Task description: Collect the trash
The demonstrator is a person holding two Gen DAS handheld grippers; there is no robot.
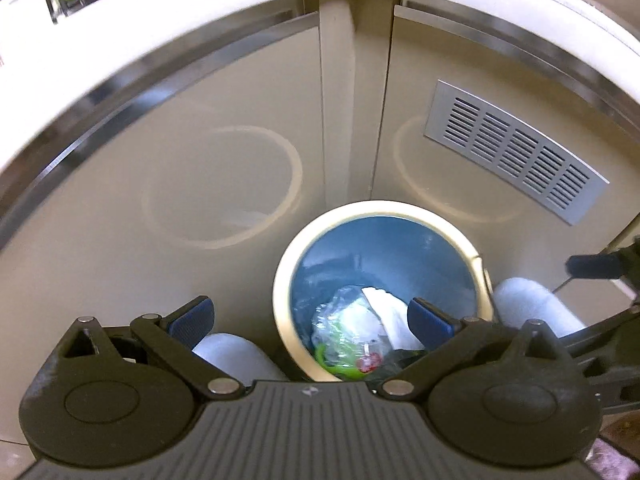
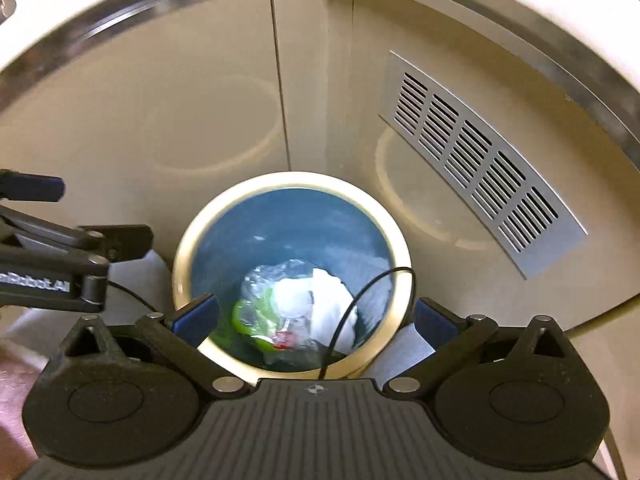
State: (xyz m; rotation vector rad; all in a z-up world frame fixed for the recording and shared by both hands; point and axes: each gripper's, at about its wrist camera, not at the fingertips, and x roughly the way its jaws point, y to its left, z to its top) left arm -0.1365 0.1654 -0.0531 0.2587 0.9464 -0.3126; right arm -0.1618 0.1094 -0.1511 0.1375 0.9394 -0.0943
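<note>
A round bin with a cream rim and a blue liner stands on the floor against beige cabinet doors. Inside lies trash: crumpled clear plastic, white paper, something green and a bit of red. My left gripper hovers over the bin's near left edge, open, with nothing between its blue pads. In the right wrist view the bin rim and the trash sit right below my right gripper, which is wide open and holds nothing. Each gripper shows at the edge of the other's view.
A metal vent grille is set in the right cabinet door. A white counter edge arches overhead. A thin black cable loops across the bin's right side. Pale rounded shapes flank the bin.
</note>
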